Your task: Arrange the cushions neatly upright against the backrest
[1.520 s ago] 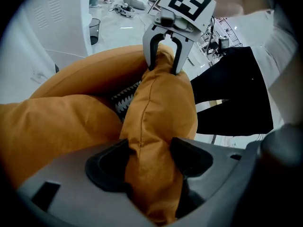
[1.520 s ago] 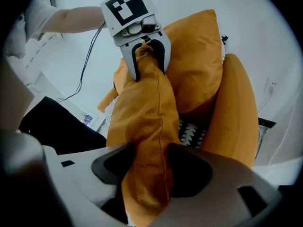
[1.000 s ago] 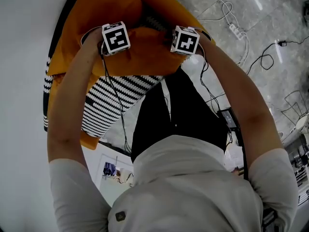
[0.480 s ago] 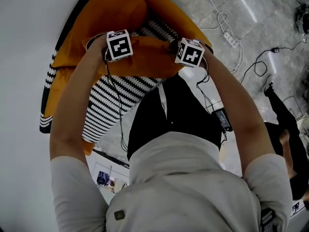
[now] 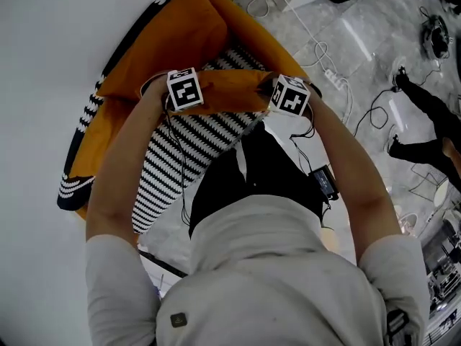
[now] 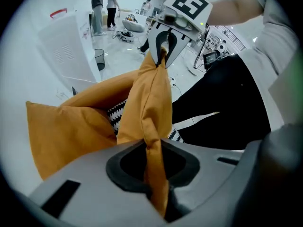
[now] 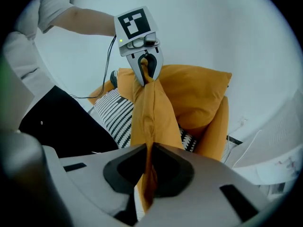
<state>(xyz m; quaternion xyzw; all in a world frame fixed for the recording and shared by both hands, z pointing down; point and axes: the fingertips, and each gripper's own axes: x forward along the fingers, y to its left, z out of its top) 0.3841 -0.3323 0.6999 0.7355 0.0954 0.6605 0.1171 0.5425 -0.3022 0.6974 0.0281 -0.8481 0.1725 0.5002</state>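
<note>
Pinching the top edge of the orange cushion (image 5: 232, 91), one claw sat near each corner. Left claw (image 6: 150, 148): jaws had just been closing and were nearly together, clamped on a thin fold of the fabric. Right claw (image 7: 148, 145): same, just been closing, with the fold pressed between its jaws.

The fabric was matte, soft and suede-like. It was pulled taut into a sharp ridge from one claw to the other, with the slack body sagging below. The claw bodies were grey plastic with black rubbery recesses at the jaws. A white marker cube (image 5: 185, 89) with black squares sat on each.

The cushion hung in the air in front of the person, over a striped cushion (image 5: 189, 146). That one had black-and-white wavy stripes, a knit look and a zigzag band at its border. A second orange cushion (image 5: 169, 31), plump and squarish, sat behind, next to the white wall (image 5: 43, 63). More orange fabric ran along the left side by the wall.

Around it was a polished grey stone floor (image 5: 360, 45) with white cables (image 5: 317, 45) and a power strip (image 5: 333, 74) on it. The person's black garment (image 5: 266, 164) hid the near side of the pile in the head view.
</note>
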